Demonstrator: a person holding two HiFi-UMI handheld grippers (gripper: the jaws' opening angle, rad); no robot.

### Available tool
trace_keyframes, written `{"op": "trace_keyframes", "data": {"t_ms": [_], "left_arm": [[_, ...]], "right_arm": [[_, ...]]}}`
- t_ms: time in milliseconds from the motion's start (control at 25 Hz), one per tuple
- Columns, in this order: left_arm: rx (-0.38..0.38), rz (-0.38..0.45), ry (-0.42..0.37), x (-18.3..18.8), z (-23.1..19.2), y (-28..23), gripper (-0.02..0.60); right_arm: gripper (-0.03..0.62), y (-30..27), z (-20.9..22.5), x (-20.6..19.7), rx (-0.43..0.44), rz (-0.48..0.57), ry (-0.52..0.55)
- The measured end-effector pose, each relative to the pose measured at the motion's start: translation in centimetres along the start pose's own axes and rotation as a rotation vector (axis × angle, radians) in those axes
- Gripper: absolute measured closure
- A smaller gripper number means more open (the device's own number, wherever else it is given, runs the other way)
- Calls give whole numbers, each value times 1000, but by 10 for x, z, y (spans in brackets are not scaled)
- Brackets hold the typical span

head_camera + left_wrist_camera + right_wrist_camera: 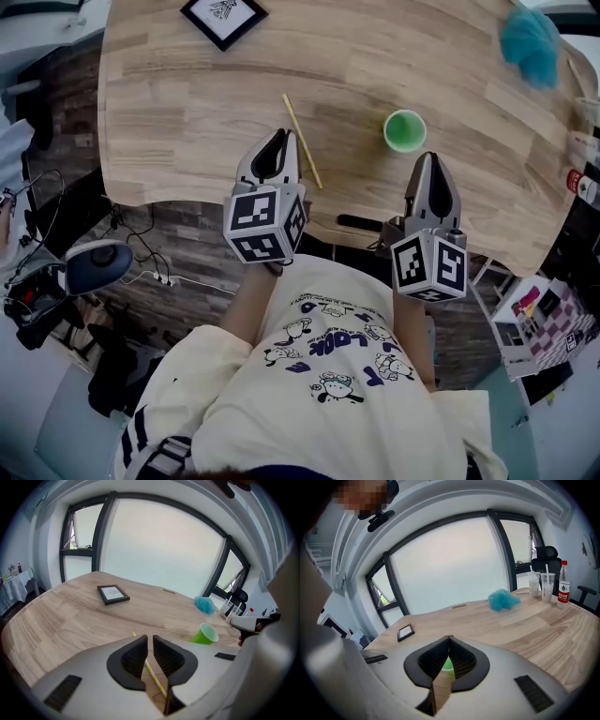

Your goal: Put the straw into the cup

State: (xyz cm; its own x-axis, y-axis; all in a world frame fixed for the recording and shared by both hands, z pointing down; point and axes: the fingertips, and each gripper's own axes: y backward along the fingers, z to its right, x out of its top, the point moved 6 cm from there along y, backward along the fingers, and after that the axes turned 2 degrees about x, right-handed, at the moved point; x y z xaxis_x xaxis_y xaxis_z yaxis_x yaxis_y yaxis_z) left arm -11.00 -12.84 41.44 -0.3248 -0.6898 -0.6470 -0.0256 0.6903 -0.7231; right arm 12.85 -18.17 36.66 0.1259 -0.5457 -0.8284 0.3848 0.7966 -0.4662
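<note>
A pale wooden table [178, 112] stands before tall windows. The yellow striped paper straw [302, 141] lies flat on it, well left of the upright green cup [405, 130]. The left gripper [284, 139] hovers over the straw, jaws narrowly parted and holding nothing, probably lining up a pick. The right gripper [429, 161] waits near the cup, tips pressed together, empty.

Both grippers point toward the far side, level and side by side. The grey left gripper with black jaw pads [278, 141] has its jaws a narrow gap apart, holding nothing. The matching grey right gripper [430, 161] has its jaw tips touching, empty. The bare forearms [246, 309] are extended forward.
</note>
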Motion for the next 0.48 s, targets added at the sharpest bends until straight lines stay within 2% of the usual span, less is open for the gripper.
{"op": "trace_keyframes", "data": {"t_ms": [120,480], "left_arm": [[22,-20,7,-1,-1,-5,509],[91,-99,55,-16,3,-24,509]], "right_arm": [[599,-8,7,0,8,-13,-11],[599,-23,28,13,20,-20,-16]]}}
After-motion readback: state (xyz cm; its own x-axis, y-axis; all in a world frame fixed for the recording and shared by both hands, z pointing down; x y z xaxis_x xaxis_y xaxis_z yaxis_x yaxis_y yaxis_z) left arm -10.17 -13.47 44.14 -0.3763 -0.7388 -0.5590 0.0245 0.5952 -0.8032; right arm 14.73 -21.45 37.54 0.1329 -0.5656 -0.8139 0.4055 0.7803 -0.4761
